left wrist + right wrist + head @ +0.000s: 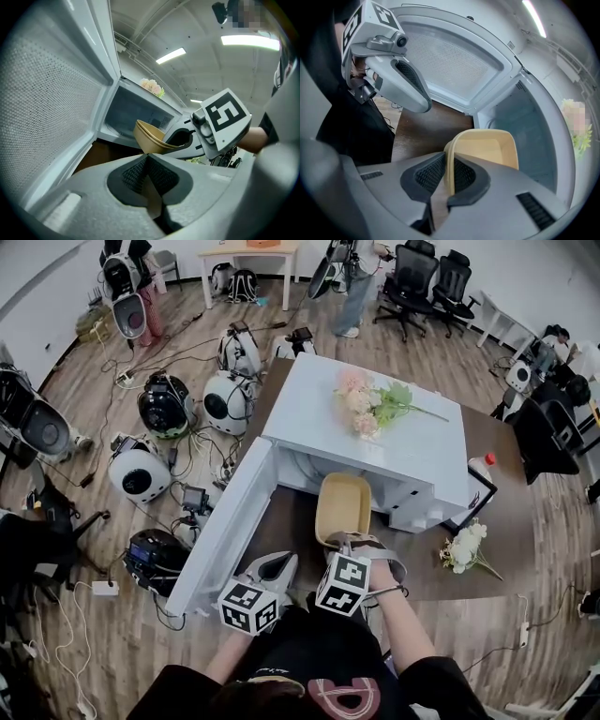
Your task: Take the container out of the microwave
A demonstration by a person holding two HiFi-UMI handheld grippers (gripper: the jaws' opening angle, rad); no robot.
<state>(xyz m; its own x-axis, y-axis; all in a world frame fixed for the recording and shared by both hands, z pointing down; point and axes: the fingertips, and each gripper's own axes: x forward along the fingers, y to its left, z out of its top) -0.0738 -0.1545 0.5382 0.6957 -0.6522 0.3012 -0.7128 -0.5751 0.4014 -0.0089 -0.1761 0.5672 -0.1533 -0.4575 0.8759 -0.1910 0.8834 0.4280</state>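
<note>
A tan, shallow container (343, 507) sticks out of the open white microwave (403, 446), tilted, with its near end over the dark table. My right gripper (346, 542) is shut on the container's near wall; in the right gripper view the pads (431, 173) press on that wall (487, 147) from both sides. My left gripper (281, 563) hovers left of it beside the door (225, 521), shut with nothing between its jaws (147, 161). In the left gripper view the container (147, 138) and the right gripper's marker cube (227, 117) lie straight ahead.
The microwave door (454, 65) swings open to the left. Pink flowers (370, 404) lie on top of the microwave. On the brown table (506, 512) are white flowers (466, 545) and a red-capped bottle (480, 465). Helmets, cables and chairs cover the floor around.
</note>
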